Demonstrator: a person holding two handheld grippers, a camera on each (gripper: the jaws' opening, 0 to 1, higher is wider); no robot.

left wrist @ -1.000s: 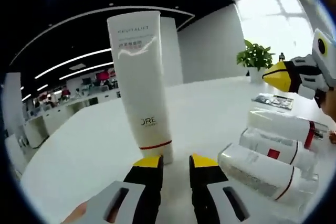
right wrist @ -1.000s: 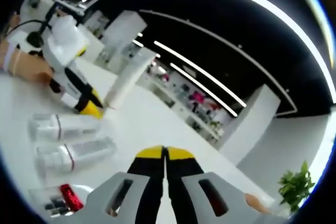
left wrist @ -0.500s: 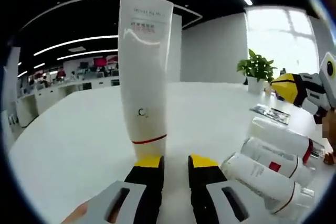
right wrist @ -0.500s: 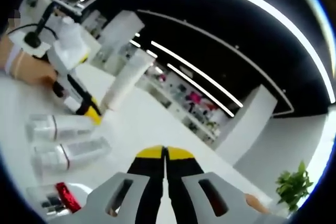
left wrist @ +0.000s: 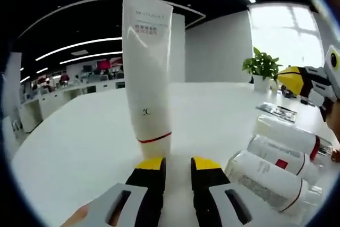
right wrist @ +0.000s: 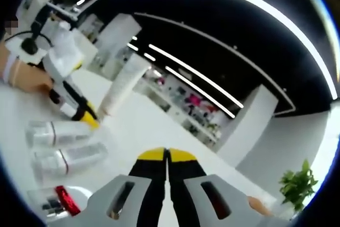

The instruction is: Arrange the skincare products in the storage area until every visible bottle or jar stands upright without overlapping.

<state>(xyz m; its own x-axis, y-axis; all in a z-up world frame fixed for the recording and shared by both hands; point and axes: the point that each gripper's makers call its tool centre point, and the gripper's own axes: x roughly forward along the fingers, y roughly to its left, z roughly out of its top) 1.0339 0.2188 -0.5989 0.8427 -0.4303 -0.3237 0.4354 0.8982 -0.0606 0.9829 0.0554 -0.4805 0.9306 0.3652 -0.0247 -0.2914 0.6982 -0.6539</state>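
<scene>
- The white tube (left wrist: 147, 73) stands upright on its cap on the white table (left wrist: 79, 142), just beyond your left gripper (left wrist: 177, 164).
- Your left gripper's jaws are parted with nothing between them; the tube's cap sits just ahead of the left jaw, apart from it.
- Three clear bottles (left wrist: 276, 160) lie on their sides right of the tube, side by side.
- Your right gripper (right wrist: 167, 155) has its jaws pressed together, empty, above the table.
- A potted plant (left wrist: 260, 67) stands far beyond the bottles.
</scene>
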